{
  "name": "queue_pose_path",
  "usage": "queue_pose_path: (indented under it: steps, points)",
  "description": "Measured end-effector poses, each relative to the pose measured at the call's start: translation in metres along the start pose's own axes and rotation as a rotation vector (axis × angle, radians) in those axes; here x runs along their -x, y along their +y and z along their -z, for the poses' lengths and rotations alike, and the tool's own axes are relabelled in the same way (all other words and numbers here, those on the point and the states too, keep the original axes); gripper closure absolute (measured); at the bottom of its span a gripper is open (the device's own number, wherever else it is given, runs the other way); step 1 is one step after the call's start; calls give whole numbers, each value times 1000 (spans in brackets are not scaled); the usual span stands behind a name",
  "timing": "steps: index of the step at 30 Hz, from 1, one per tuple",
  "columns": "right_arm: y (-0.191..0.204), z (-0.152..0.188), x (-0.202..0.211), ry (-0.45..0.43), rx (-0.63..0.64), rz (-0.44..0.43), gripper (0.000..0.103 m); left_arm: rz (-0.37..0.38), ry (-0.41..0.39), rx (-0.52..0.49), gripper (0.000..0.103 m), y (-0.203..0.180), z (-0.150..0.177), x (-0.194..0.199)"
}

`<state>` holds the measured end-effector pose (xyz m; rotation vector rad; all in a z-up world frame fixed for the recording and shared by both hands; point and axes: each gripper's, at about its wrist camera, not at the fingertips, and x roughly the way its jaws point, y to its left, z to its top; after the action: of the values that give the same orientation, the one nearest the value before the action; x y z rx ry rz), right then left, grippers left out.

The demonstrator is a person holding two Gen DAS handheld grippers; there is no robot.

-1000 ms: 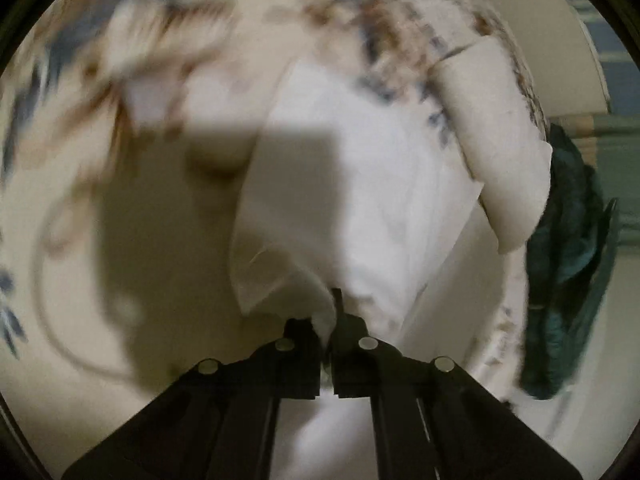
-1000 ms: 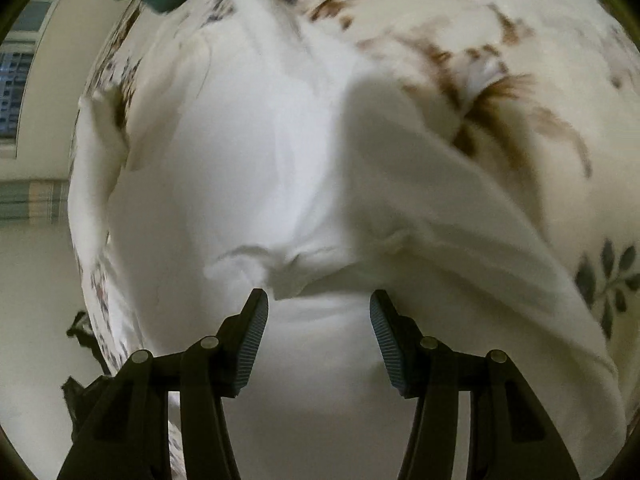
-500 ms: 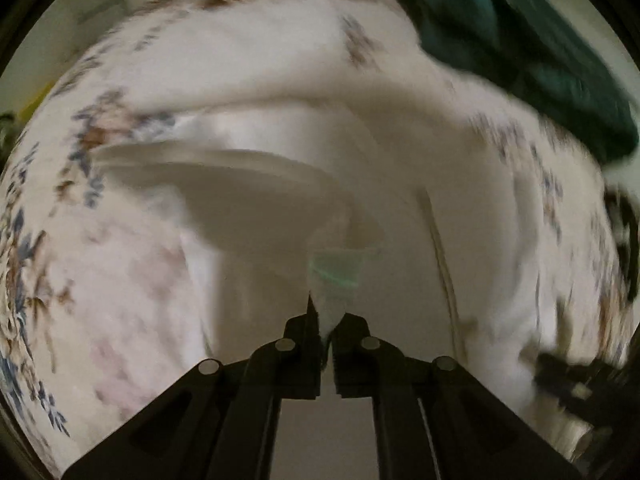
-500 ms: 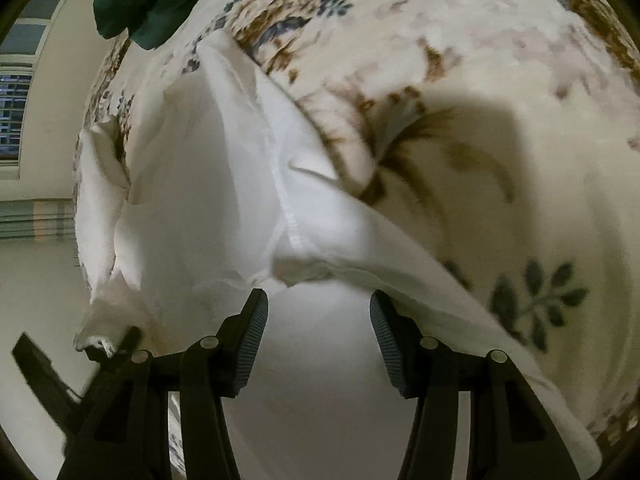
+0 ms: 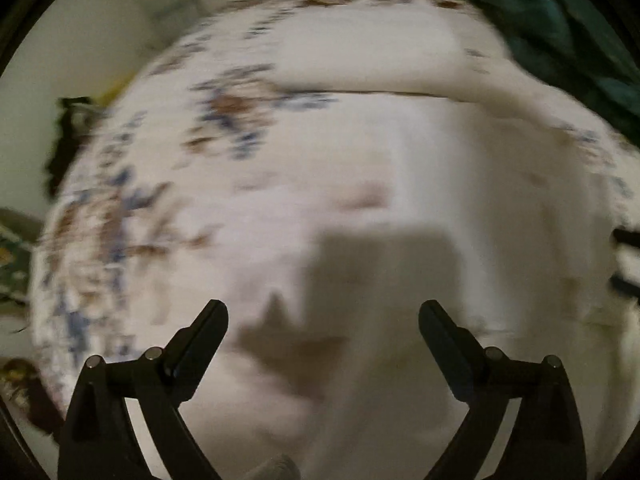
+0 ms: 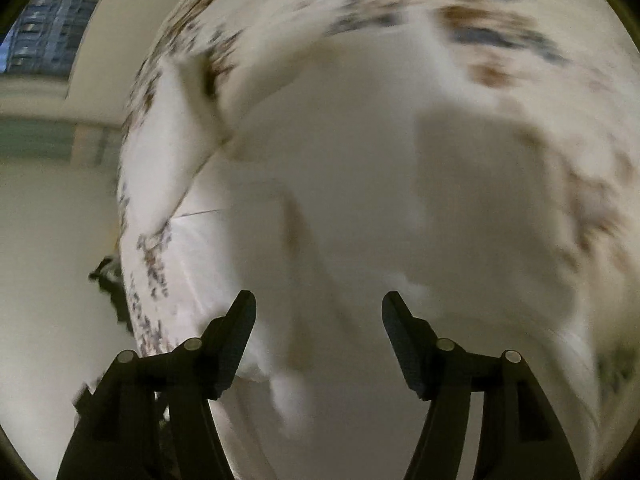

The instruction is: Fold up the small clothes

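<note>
Motion blur smears both views: the white garment (image 5: pixel 420 184) loses its edges against the flowered bedsheet (image 5: pixel 132 200). A dark green cloth (image 5: pixel 568 40) is cut off at the top right.

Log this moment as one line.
left gripper: open, jaws just opened, empty | right gripper: open, nothing pinched | white garment: on floral cloth

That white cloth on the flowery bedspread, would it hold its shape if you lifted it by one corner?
Probably not. The white cloth lies in soft folds and rumpled edges, so it would likely droop and hang. It looks thin, so probably light. Pushed across the flowery bedspread, it would likely bunch up rather than slide whole.
</note>
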<state>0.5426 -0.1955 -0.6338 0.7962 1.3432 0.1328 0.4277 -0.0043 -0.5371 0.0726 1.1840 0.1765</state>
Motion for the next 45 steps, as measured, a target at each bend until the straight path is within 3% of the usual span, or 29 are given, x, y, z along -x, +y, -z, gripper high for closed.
queue_pose_path:
  steps: [3, 5, 7, 10, 16, 22, 26, 31, 36, 41, 42, 44, 45]
  points:
    - [35, -19, -35, 34, 129, 62, 36, -68, 47, 57, 6, 25, 3, -18]
    - [58, -24, -61, 78, 232, 165, 36, -85, 81, 103, 6, 41, 6, -28]
    - [69, -20, -90, 157, 349, 343, 36, -100, 94, 125, 6, 45, 8, -35]
    - [69, -15, -80, 163, 355, 346, 36, -101, 106, 140, 6, 60, 11, -34]
    - [10, 3, 65, 85, 70, 173, 36, -55, 61, 120, 6, 63, 6, -4]
    - [-67, 26, 189, 81, 27, 209, 36, -52, 23, 95, 6, 31, 15, 47]
    - [-127, 32, 222, 166, 43, 187, 36, -74, 48, 80, 6, -15, 46, 84]
    - [-193, 15, 230, 296, 112, 216, 35, -111, 158, 44, 6, -106, 122, 115]
    - [-245, -15, 254, 309, 141, 233, 35, 64, 327, 12, 6, -221, 204, 122]
    - [-263, -47, 252, 305, 132, 236, 35, 193, 406, -56, 6, -311, 260, 120]
    - [-263, -57, 248, 301, 141, 225, 35, 213, 401, -57, 9, -323, 268, 118]
    - [-251, -75, 229, 302, 160, 191, 36, 237, 400, -68, 35, -343, 280, 108]
    - [-245, -83, 221, 305, 168, 177, 36, 224, 400, -79, 72, -348, 282, 104]
